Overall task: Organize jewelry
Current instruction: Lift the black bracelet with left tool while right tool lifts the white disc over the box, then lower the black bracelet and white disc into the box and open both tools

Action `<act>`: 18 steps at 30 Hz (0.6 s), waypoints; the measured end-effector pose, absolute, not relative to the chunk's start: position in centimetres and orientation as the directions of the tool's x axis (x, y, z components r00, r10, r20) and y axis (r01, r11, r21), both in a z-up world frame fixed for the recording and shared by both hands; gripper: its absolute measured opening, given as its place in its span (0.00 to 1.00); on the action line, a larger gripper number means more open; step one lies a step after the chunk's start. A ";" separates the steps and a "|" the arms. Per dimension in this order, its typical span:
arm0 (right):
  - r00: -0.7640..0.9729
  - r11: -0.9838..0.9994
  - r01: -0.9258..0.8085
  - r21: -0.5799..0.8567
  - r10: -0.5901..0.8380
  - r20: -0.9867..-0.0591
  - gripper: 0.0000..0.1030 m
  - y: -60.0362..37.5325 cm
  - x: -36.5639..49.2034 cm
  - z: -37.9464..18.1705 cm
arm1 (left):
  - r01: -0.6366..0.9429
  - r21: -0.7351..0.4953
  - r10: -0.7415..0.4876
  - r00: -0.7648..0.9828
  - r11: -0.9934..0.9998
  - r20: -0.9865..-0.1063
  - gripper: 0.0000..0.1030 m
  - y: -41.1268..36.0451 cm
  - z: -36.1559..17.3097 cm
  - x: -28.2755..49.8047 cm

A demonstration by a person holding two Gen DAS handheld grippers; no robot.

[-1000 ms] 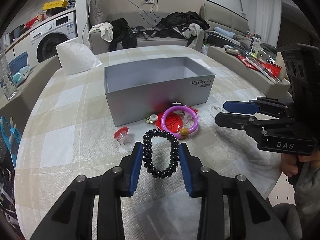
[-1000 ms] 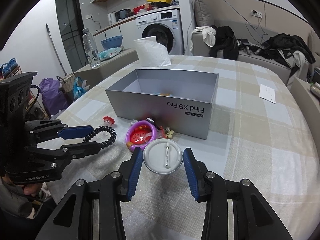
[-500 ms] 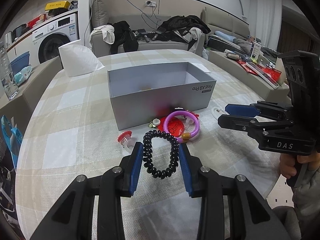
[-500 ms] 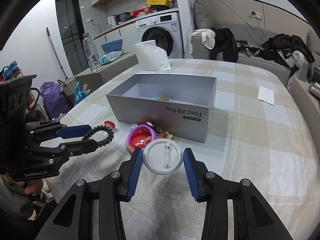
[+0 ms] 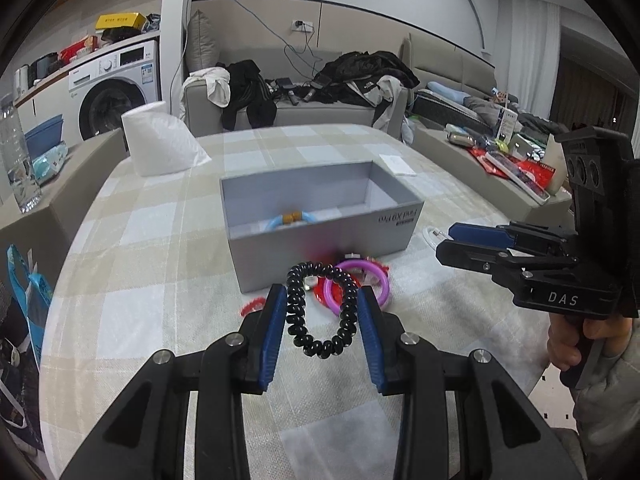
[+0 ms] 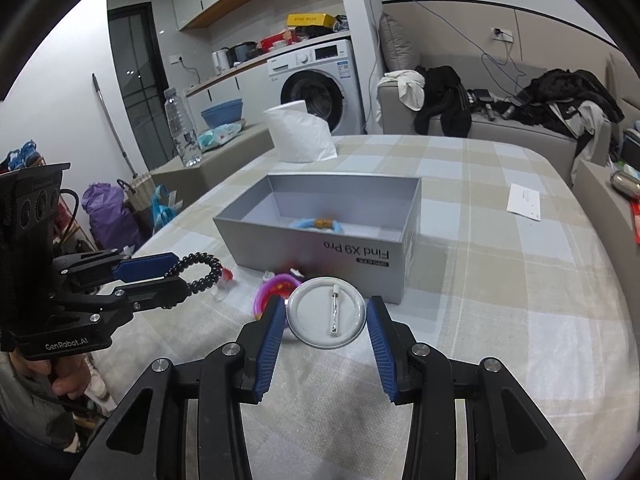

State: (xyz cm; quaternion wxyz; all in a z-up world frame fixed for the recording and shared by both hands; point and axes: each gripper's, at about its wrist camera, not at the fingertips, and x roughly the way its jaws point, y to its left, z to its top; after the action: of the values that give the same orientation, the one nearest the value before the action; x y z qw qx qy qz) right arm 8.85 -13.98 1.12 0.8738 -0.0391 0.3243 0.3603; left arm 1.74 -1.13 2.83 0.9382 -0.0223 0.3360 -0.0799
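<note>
Checked cloth covers the worktop, with a sofa and washing machine behind. Left to right: the black coil bracelet is pinched across its loop by the left tongs; it is judged light and springy, best held at opposite sides. The round pin badge, stiff and slippery-looking, is pinched at its rim by the right tongs. Mid-worktop, the grey box holds a blue bangle.

Even indoor light, fisheye-warped edges, dark corners
</note>
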 end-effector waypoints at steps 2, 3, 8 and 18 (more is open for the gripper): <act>0.537 0.736 -0.655 0.171 0.612 -0.580 0.39 -14.0 8.9 1.7 | 0.136 -0.095 -0.166 0.776 0.986 -0.608 0.30 -0.9 3.6 1.9; 0.540 0.735 -0.655 0.175 0.617 -0.573 0.39 -14.1 8.9 2.0 | 0.136 -0.094 -0.165 0.784 0.986 -0.599 0.30 -0.9 4.1 2.1; 0.559 0.735 -0.654 0.178 0.629 -0.540 0.39 -13.8 9.4 3.6 | 0.125 -0.101 -0.160 0.814 0.987 -0.558 0.29 -0.4 5.6 3.4; 0.606 0.734 -0.648 0.204 0.659 -0.444 0.39 -12.8 12.0 7.2 | 0.086 -0.064 -0.106 0.855 0.994 -0.507 0.30 0.1 6.6 6.2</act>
State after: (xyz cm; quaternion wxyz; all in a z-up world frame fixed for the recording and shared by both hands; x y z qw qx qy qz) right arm 12.00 -12.85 7.24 0.8962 0.0110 0.2524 0.3648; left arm 6.21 0.11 6.62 0.9629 -0.0195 0.2644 -0.0498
